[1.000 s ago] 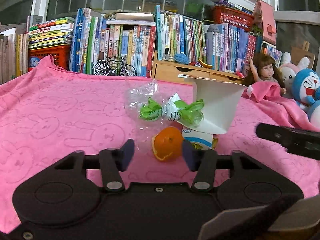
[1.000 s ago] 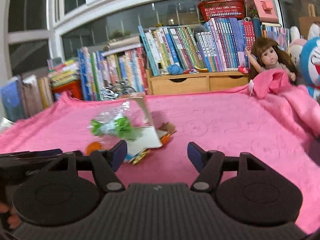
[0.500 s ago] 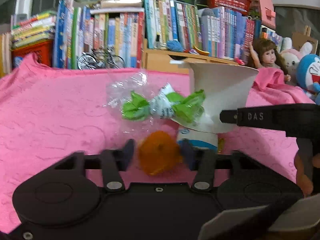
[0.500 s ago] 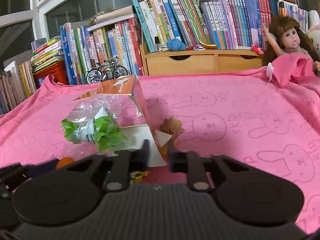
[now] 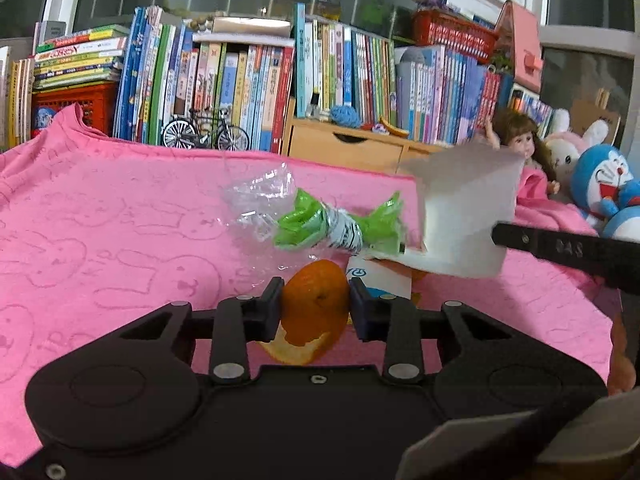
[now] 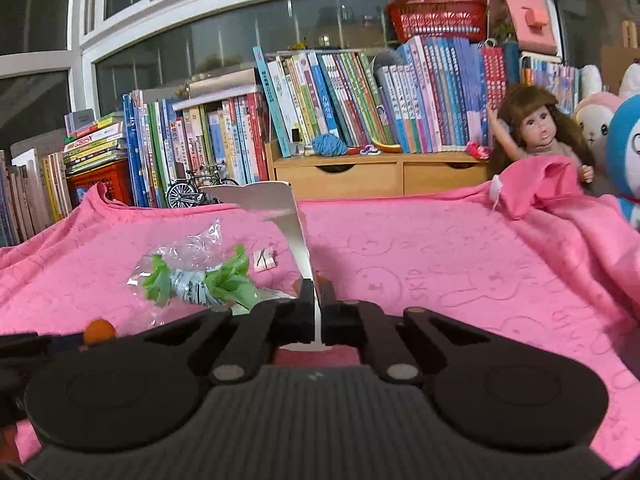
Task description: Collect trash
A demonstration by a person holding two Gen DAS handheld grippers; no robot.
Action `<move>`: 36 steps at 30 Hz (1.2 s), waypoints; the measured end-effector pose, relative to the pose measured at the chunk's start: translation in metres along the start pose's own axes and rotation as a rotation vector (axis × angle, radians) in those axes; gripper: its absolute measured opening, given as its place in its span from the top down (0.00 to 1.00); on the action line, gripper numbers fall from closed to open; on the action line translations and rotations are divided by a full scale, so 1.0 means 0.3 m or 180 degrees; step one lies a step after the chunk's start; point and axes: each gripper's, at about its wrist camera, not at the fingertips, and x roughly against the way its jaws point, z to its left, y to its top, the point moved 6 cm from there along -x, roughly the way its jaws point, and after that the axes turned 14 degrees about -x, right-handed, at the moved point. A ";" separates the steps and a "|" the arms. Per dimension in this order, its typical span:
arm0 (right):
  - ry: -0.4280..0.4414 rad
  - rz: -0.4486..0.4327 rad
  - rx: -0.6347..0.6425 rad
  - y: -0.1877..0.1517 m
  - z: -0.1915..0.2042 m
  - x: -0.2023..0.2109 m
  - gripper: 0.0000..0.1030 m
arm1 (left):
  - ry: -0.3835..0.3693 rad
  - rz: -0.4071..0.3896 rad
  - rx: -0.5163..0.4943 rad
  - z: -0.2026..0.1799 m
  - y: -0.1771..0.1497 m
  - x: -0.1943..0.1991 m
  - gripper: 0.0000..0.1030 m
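Note:
My left gripper (image 5: 316,304) is shut on an orange peel (image 5: 314,312), held just above the pink cloth (image 5: 100,240). Behind it lie a green and clear plastic wrapper (image 5: 336,228) and a small blue-and-white packet (image 5: 380,280). A folded white cardboard piece (image 5: 464,216) stands to the right, pinched by my right gripper (image 6: 318,312), which is shut on its thin edge (image 6: 302,256). In the right wrist view the wrapper (image 6: 200,280) lies to the left, the peel (image 6: 100,330) shows at the far left, and a small pink scrap (image 6: 264,260) rests behind.
Rows of books (image 5: 240,92), a model bicycle (image 5: 204,134) and a wooden drawer unit (image 6: 380,174) line the back. A doll (image 6: 540,136) and plush toys (image 5: 604,184) sit at the right, beside a raised fold of cloth (image 6: 540,188).
My left gripper moved forward around the orange peel and shut on it. My right gripper swung left to the white cardboard, shut on its edge, and the cardboard now stands lifted.

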 end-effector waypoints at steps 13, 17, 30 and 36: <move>-0.0164 0.0015 0.0148 -0.097 -0.096 0.159 0.16 | -0.0106 -0.0042 -0.0025 -0.021 -0.041 0.125 0.68; -0.0288 -0.0127 0.0515 -0.100 -0.083 0.139 0.02 | -0.0094 -0.0025 -0.0072 -0.030 -0.054 0.132 0.68; -0.0606 0.0461 0.0124 -0.135 -0.176 -0.123 0.00 | -0.0170 0.0061 -0.0062 -0.051 -0.081 0.107 0.67; -0.0505 0.0774 0.0286 -0.146 -0.148 -0.194 0.00 | -0.0224 0.0110 -0.0053 -0.070 -0.099 0.085 0.67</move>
